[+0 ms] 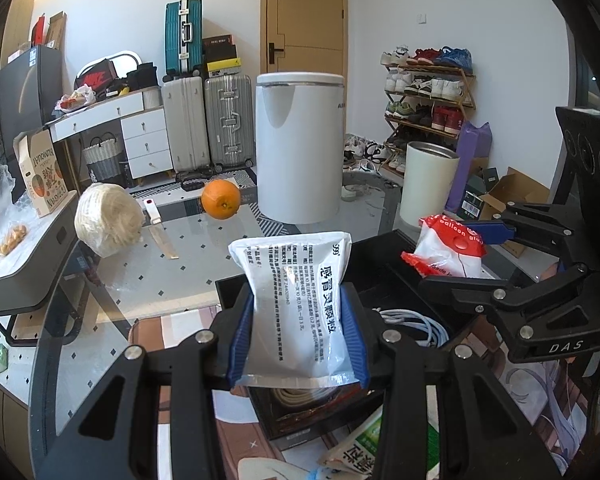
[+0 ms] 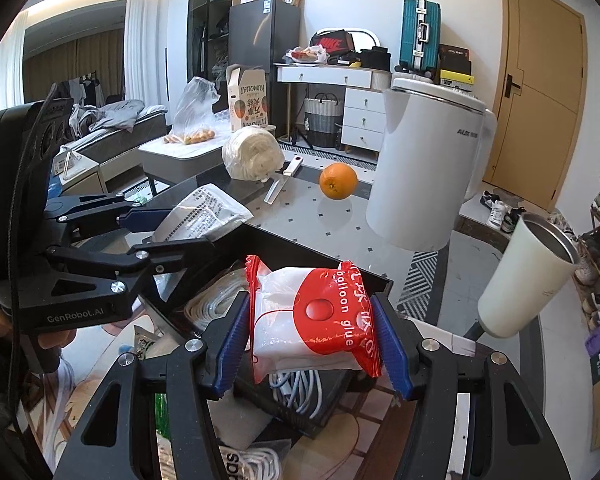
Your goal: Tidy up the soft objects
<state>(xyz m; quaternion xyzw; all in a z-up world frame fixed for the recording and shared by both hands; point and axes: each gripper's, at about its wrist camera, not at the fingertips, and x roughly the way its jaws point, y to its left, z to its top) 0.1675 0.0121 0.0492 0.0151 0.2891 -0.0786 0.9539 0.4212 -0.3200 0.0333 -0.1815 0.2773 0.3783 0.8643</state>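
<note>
- Cable [image 1: 420, 326] in the box [image 1: 380, 258]: mostly hidden behind the sachet [image 1: 300, 304].
- Green packet [image 1: 364, 450]: cut off by the bottom edge.
- Sachet print: too small to read.

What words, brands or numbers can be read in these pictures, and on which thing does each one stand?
"balloon glue": red and white packet in the right tool.
"感冒灵颗粒": silver sachet in the left tool; its small print is unreadable.
"KUMQUAT": cardboard box.
"GenRobot.AI": left tool's body, right wrist view.
"DAS": right tool's body, left wrist view.
Nike swoosh: black box.
White appliance: logo blurred.
</note>
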